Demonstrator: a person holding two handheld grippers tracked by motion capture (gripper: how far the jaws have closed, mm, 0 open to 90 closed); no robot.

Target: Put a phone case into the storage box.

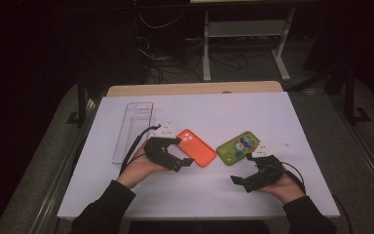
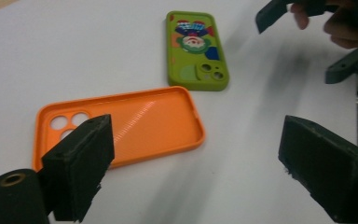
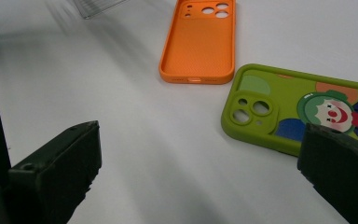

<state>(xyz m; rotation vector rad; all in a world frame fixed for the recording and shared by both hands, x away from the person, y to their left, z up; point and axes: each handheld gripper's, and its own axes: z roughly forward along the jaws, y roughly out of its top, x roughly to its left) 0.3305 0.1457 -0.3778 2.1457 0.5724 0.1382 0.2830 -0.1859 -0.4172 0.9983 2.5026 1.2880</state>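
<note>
An orange phone case (image 1: 196, 147) (image 2: 135, 126) (image 3: 200, 44) lies hollow side up near the middle of the white tabletop (image 1: 272, 117). To its right lies a green phone case with a clown picture (image 1: 238, 147) (image 2: 196, 49) (image 3: 303, 109), camera side up. My left gripper (image 1: 181, 152) (image 2: 193, 140) stands open just at the orange case's near-left side, with nothing between its jaws. My right gripper (image 1: 242, 168) (image 3: 200, 135) stands open in front of the green case and holds nothing. The left gripper view also catches the right gripper (image 2: 305, 44) farther off.
A clear plastic tray (image 1: 134, 130) (image 3: 98, 5) lies lengthwise at the table's left side. Beyond the table's far edge stand a white metal frame (image 1: 243, 29) and loose cables on a dark floor. Bare tabletop stretches to the far right and near front.
</note>
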